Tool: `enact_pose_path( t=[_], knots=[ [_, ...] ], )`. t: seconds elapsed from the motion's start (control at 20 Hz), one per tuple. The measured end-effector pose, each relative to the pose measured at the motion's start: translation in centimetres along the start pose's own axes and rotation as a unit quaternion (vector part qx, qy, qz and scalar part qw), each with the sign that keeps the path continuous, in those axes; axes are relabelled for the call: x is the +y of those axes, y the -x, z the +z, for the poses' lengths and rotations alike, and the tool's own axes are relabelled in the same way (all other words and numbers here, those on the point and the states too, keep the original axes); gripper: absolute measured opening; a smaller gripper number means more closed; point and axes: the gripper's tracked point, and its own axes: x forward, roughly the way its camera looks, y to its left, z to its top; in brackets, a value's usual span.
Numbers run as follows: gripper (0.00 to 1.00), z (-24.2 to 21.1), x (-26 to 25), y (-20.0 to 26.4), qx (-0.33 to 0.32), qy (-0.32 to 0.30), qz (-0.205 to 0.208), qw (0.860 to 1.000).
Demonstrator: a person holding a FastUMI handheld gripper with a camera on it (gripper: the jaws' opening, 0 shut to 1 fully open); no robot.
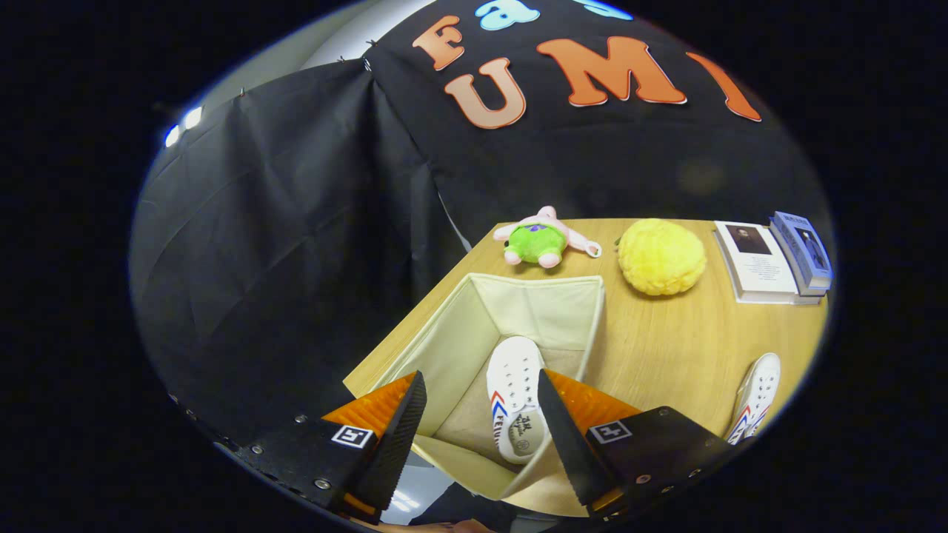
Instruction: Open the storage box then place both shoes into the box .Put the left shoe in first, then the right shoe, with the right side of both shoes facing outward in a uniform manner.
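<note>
So the storage box (518,326) sat open at the near corner of the counter (666,355), with one shoe (516,400) lying inside it. The gripper (481,422) hung over the box, fingers (404,437) spread apart, the shoe down between them, nothing pinched. The other shoe (757,396) lay on the counter off to the right. Behind the box sat a plush toy (541,238), a round plush (661,256) right of it, then the books (778,263) further right.

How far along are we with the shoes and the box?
Done: the storage box stands open, with one white shoe lying inside. In hand: nothing; the claw is open above the box, holding nothing. Left: the second shoe lies on the table beside the box, not yet picked up.
</note>
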Motion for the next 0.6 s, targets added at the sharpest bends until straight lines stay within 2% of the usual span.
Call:
enact_pose_path(
  t=[0.3,0.6],
  knots=[
    [0.97,-1.1,-9.1,4.6,-0.028,-0.031,-0.076,0.996],
    [0.97,-5.0,-19.7,9.5,-0.014,-0.062,-0.181,0.981]
  ],
)
